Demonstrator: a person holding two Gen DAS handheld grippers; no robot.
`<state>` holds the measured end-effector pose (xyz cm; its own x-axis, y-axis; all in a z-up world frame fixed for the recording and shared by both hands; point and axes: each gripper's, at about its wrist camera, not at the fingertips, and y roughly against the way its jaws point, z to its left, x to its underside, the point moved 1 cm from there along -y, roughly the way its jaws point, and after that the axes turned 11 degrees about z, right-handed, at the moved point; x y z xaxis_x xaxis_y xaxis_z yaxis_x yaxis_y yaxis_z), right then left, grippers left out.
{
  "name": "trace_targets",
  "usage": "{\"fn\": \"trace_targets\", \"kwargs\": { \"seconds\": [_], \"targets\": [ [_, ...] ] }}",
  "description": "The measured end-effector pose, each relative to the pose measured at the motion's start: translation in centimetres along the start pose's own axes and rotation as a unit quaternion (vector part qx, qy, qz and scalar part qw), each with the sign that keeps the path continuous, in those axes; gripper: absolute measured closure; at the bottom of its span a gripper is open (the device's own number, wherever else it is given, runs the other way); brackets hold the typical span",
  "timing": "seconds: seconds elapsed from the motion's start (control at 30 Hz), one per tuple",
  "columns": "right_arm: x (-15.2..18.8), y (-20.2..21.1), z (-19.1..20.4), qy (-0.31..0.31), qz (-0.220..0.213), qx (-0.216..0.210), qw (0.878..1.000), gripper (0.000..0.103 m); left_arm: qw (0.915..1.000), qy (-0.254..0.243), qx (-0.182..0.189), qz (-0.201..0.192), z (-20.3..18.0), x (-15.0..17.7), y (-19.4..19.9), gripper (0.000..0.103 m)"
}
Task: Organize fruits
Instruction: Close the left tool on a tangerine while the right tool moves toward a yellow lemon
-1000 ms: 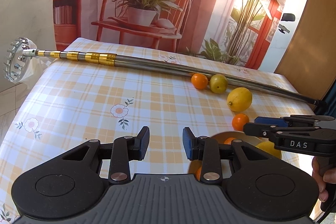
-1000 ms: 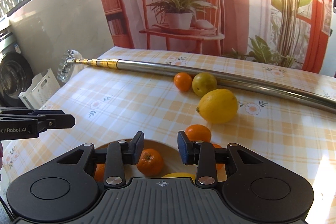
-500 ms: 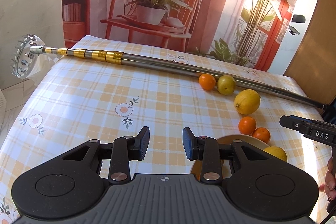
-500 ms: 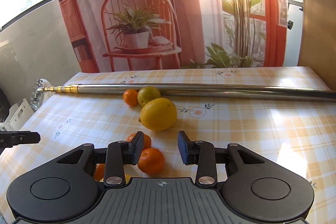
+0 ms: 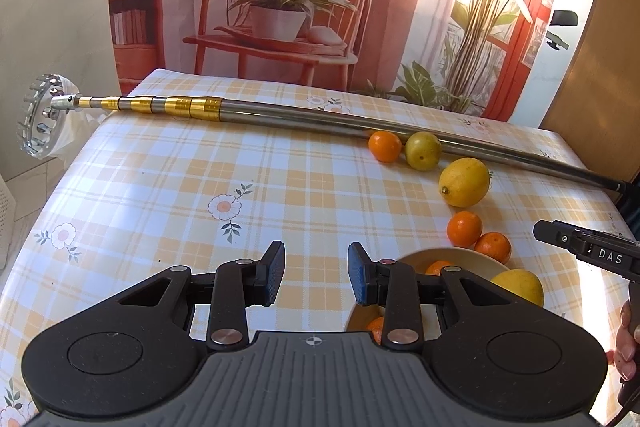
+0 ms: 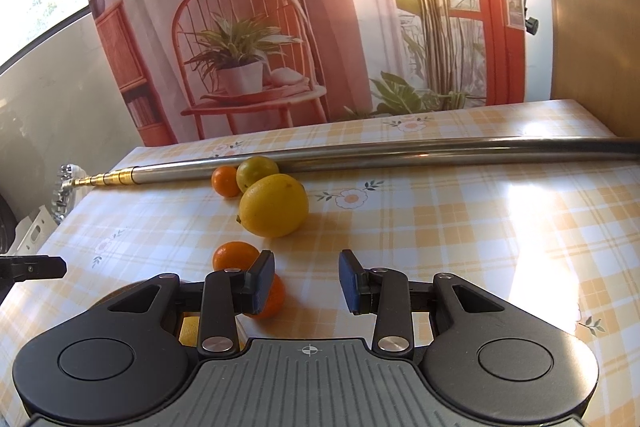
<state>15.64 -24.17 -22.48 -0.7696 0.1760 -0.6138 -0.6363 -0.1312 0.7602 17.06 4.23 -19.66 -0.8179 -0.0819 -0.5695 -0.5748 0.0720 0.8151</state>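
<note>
The table [image 5: 168,187] has a yellow-and-white checked cloth with little flower prints. A long metal pole [image 5: 304,117] lies right across the far side, gold bands near one end and a toothed round head [image 5: 38,119] hanging off the left edge. Snug against the pole are a small orange [image 5: 385,146] and a greenish fruit [image 5: 423,151], touching each other. Just in front of those there's a big lemon [image 5: 464,182], then two more oranges [image 5: 464,229] side by side, right up against a cream bowl [image 5: 460,254] near the front edge with fruit in it.
</note>
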Motion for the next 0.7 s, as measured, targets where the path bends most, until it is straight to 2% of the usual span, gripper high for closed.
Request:
{"fn": "trace_targets", "kwargs": {
  "seconds": [0.37,0.7],
  "targets": [
    [0.2,0.5,-1.4,-0.012,-0.021,0.003,1.0,0.07,0.9998,-0.016,0.002,-0.005,-1.5,-0.9,0.4,0.067],
    [-1.7,0.5,-3.8,-0.019,-0.081,0.014,0.996,0.067,0.9993,-0.022,0.013,-0.029,-2.6,-3.9,1.2,0.067]
  ]
}}
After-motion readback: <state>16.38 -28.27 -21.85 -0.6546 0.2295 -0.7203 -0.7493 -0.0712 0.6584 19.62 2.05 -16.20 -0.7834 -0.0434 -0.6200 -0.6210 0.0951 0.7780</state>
